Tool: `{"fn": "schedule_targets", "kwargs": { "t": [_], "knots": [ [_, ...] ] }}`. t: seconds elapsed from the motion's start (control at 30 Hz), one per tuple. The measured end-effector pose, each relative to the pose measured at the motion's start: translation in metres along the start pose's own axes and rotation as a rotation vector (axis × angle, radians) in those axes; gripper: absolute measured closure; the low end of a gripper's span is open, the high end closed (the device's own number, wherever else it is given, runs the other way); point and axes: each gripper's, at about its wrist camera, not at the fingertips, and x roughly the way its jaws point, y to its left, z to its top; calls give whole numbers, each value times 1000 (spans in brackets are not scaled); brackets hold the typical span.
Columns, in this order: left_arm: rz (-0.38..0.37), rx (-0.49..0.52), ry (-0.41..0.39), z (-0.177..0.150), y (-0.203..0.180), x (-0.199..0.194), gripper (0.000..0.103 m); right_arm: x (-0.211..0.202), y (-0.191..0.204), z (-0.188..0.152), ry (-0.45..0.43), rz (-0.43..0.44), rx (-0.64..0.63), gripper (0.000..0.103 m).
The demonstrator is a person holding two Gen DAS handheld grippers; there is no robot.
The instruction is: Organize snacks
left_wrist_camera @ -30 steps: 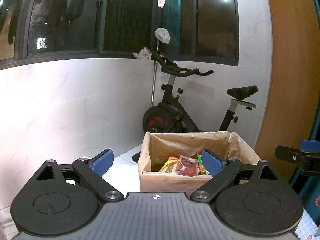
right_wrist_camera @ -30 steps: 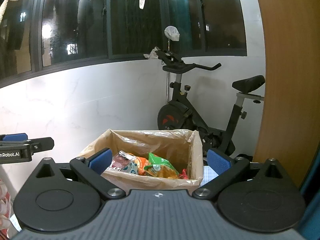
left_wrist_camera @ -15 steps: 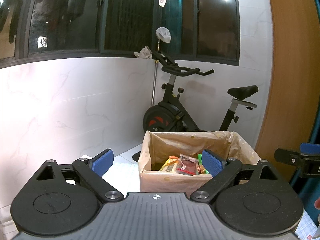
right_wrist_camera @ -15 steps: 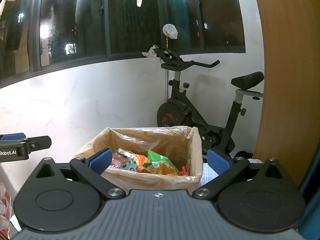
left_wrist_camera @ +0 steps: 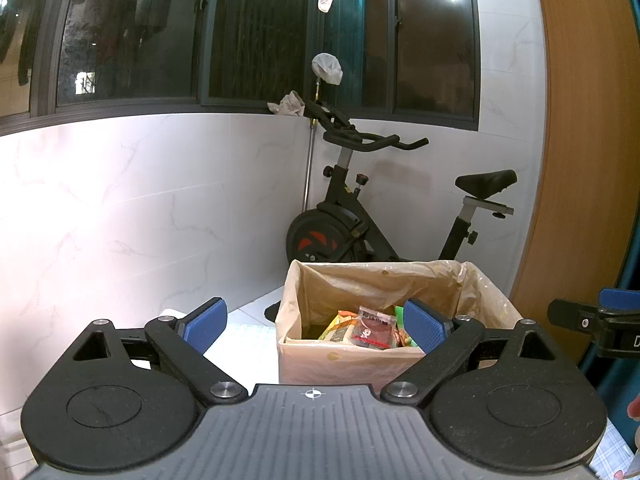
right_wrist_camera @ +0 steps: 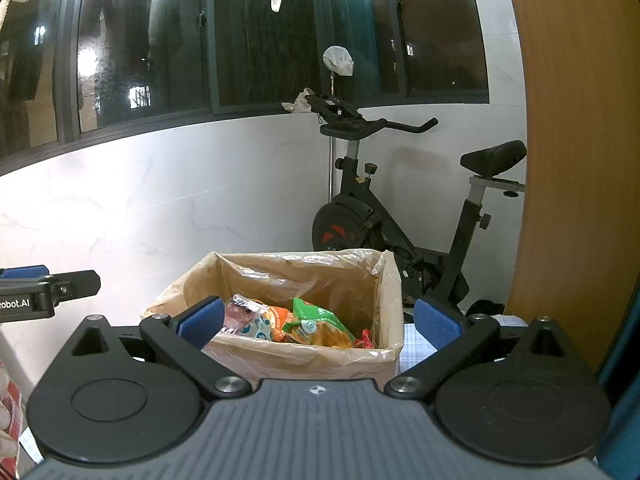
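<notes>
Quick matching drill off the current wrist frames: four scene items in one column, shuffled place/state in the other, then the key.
Column A
1. left gripper
2. lined box
3. exercise bike
4. green snack packet

Column B
a. behind the box, by the white wall
b. open, empty
c. lying in the box among other packets
d. on the table, holding snacks

Pairs: 1-b, 2-d, 3-a, 4-c
</notes>
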Motion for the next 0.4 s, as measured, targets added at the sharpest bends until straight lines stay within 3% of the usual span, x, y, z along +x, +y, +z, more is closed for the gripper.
{"fn": "schedule_targets", "kwargs": {
  "t": [0.4],
  "knots": [
    [8, -3, -9, -2, 0, 1, 7, 1, 0, -1, 3, 0, 3, 0]
  ]
}}
